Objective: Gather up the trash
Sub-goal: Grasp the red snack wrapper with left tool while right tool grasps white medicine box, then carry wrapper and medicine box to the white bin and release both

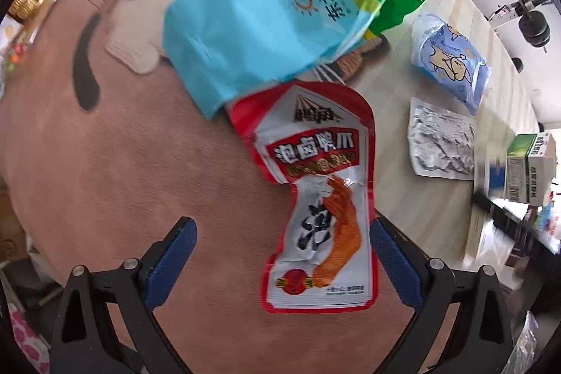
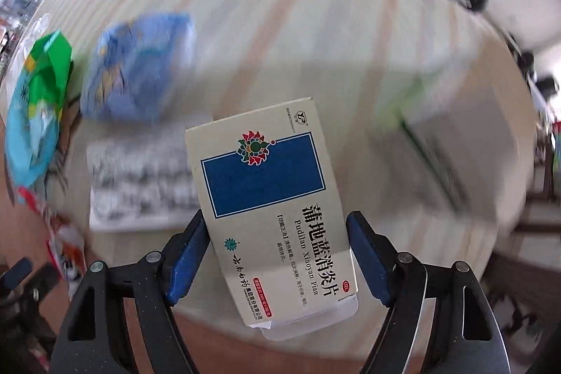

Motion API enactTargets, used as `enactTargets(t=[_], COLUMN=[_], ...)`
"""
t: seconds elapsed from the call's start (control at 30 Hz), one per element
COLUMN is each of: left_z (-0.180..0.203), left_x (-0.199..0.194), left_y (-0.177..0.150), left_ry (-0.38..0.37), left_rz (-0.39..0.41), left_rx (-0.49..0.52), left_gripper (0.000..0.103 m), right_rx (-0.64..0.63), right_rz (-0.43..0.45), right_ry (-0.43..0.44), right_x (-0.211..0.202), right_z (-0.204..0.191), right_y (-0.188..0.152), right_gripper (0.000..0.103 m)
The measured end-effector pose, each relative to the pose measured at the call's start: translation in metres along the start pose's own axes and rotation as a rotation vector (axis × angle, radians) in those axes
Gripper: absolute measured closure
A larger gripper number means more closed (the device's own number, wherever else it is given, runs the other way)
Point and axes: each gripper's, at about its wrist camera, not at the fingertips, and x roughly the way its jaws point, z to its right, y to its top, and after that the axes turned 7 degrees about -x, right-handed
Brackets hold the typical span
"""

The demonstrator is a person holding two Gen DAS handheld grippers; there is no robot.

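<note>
In the left wrist view my left gripper [image 1: 282, 237] is open above a red and white snack wrapper [image 1: 315, 195] lying on a brown rug [image 1: 115, 156]; the wrapper lies between the fingers, close to the right one. A blue and green rice bag [image 1: 280, 13] lies beyond it. In the right wrist view my right gripper [image 2: 277, 240] is shut on a white medicine box with a blue rectangle [image 2: 270, 202], held above the pale floor. The rest of that view is blurred by motion.
A blue cartoon-printed packet [image 1: 452, 58], a crumpled silver foil pack [image 1: 441, 137] and a green and white carton [image 1: 529, 169] lie on the pale wood floor [image 1: 396, 114] to the right. A cat-patterned cushion [image 1: 140, 23] lies on the rug at the back.
</note>
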Motion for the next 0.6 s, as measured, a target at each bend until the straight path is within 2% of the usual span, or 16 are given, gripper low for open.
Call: enactTargets(t=[0.17,0.3,0.33,0.37,0.4,0.47,0.5,0.57,0.6], left_z=[0.010,0.024,0.028,0.033,0.036,0.040,0.040,0.039,0.039], left_x=[0.018,0.036,0.035,0.034,0.034,0.033,0.032,0.027,0.027], left_y=[0.011,0.025,0.029,0.032,0.033,0.033,0.032,0.029,0.029], left_ry=[-0.051,-0.031,-0.020,-0.002,0.026,0.063,0.072,0.067,0.060], left_rz=[-0.041,-0.046,-0.033,0.000,0.010,0.033,0.043,0.069,0.057], left_rx=[-0.020,-0.019,-0.014,0.011,0.025,0.051,0.061,0.078,0.089], left_gripper=[0.003,0.004,0.009,0.019,0.023,0.038,0.042,0.066,0.069], right_rx=[0.084,0.137,0.137,0.134,0.130,0.119,0.113,0.108,0.109], right_rz=[-0.004,-0.014,-0.014,-0.014,-0.014,-0.016,-0.016,-0.012,-0.011], right_ry=[0.000,-0.001,-0.008,-0.014,-0.017,-0.027,-0.036,-0.043,-0.043], right_x=[-0.004,0.006,0.008,0.010,0.015,0.021,0.022,0.025,0.026], right_z=[0.013,0.019,0.022,0.021,0.023,0.013,0.007,-0.008,-0.011], right_y=[-0.047,-0.061,-0.063,-0.063,-0.061,-0.059,-0.061,-0.062,-0.063], right_gripper=[0.023,0.023,0.023,0.023,0.023,0.023,0.023,0.023,0.023])
